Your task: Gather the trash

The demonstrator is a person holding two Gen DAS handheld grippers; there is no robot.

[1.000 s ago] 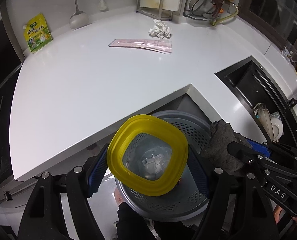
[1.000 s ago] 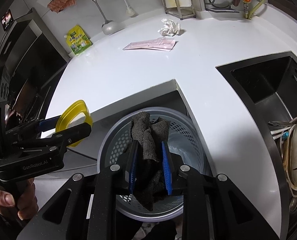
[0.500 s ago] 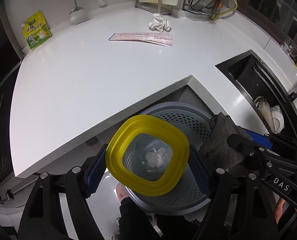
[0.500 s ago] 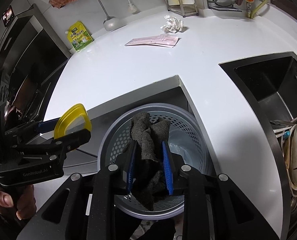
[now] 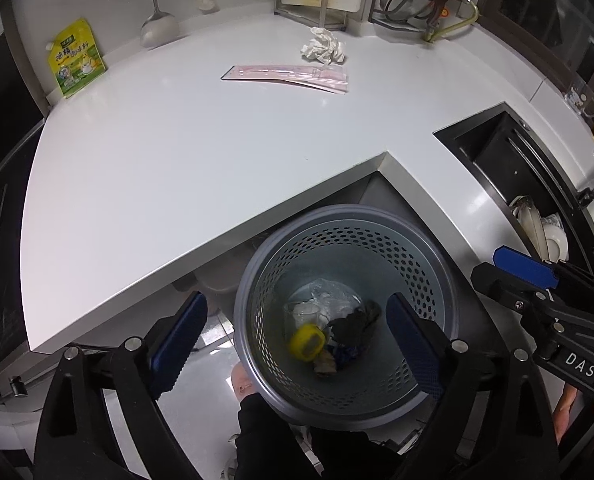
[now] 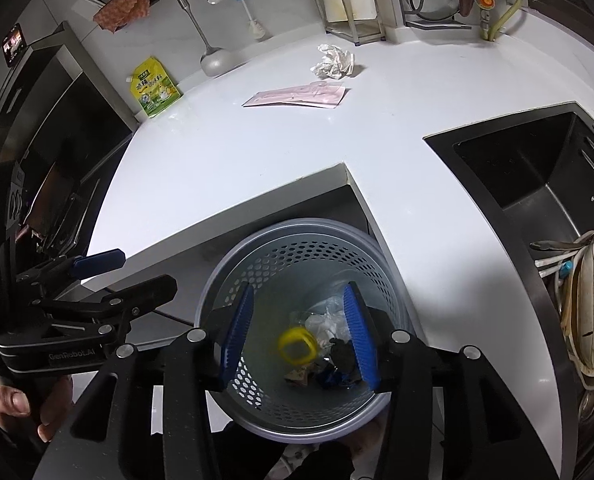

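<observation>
A grey perforated bin stands on the floor below the countertop's inner corner. At its bottom lie a yellow lid, a dark grey cloth and clear wrappers. My left gripper hangs over the bin, its jaws wide and still opening, with nothing between them. My right gripper also points down into the bin, jaws opening and empty. On the far counter rest a crumpled white tissue and a flat pink packet.
A green-yellow pouch leans at the counter's back left, beside a ladle and a brush. A black sink with stacked dishes is cut into the counter on the right. A dark oven front fills the left.
Both grippers opened. The yellow lid dropped from the left one and the dark cloth from the right one; both now lie at the bottom of the bin.
</observation>
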